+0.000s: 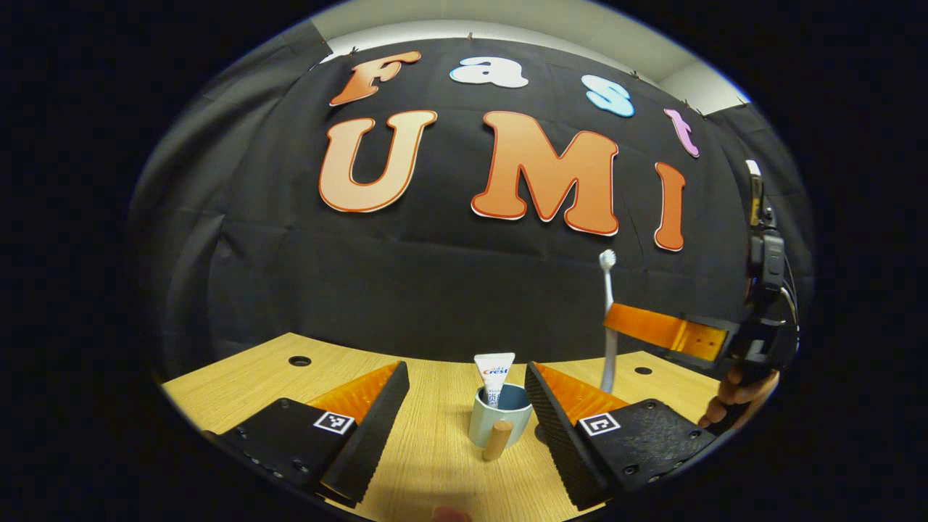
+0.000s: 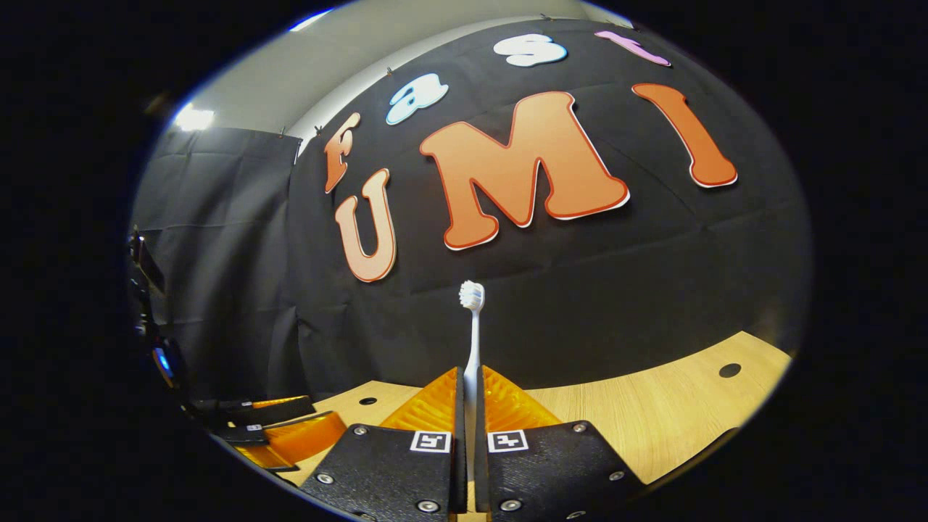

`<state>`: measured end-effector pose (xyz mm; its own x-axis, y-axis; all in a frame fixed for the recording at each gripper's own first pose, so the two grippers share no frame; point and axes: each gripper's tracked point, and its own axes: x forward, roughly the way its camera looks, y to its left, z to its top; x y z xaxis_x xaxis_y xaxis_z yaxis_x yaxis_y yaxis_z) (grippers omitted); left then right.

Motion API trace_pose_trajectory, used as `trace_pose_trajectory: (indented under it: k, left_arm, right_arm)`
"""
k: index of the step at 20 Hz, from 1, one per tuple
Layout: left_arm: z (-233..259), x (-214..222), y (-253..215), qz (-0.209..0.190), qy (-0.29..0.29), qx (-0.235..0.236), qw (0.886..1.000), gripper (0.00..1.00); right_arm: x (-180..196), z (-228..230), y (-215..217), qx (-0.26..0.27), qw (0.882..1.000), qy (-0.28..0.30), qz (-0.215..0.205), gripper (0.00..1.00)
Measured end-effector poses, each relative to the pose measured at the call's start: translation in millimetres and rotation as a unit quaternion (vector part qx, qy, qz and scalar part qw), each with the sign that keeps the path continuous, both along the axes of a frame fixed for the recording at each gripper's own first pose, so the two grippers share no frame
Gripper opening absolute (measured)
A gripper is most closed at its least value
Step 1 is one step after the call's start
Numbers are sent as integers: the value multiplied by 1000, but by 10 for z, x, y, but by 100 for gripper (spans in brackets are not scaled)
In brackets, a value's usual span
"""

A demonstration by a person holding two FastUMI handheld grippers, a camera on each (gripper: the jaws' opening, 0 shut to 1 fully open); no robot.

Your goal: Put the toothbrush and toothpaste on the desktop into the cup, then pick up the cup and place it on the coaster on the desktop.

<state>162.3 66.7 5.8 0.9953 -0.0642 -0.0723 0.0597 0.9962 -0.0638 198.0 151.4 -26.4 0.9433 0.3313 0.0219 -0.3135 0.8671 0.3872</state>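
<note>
Toothpaste tube [image 1: 494, 377] already stands in the cup [image 1: 500, 424], lower centre. Right gripper [image 2: 471, 406] clamps the toothbrush [image 2: 473, 341] upright — next, lower it in. Left gripper [image 1: 464, 413] wide.

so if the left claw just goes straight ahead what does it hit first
Most likely the cup, sitting on the desk between the open left claw fingers with the toothpaste in it, wooden handle facing the camera. Depth is uncertain.
</note>
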Motion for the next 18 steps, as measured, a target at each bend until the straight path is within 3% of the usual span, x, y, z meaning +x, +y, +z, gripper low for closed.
trace_pose_trajectory:
  k: [9, 18]
  left_arm:
    - [-128, -283, 160, 15, 6, -8, 1000, 96]
    - [-445, -235, 315, 35, 42, -25, 998, 96]
  right_arm:
    - [566, -93, 352, 10, 999, -30, -15, 4]
    - [749, -322, 614, 7, 999, -33, -3, 5]
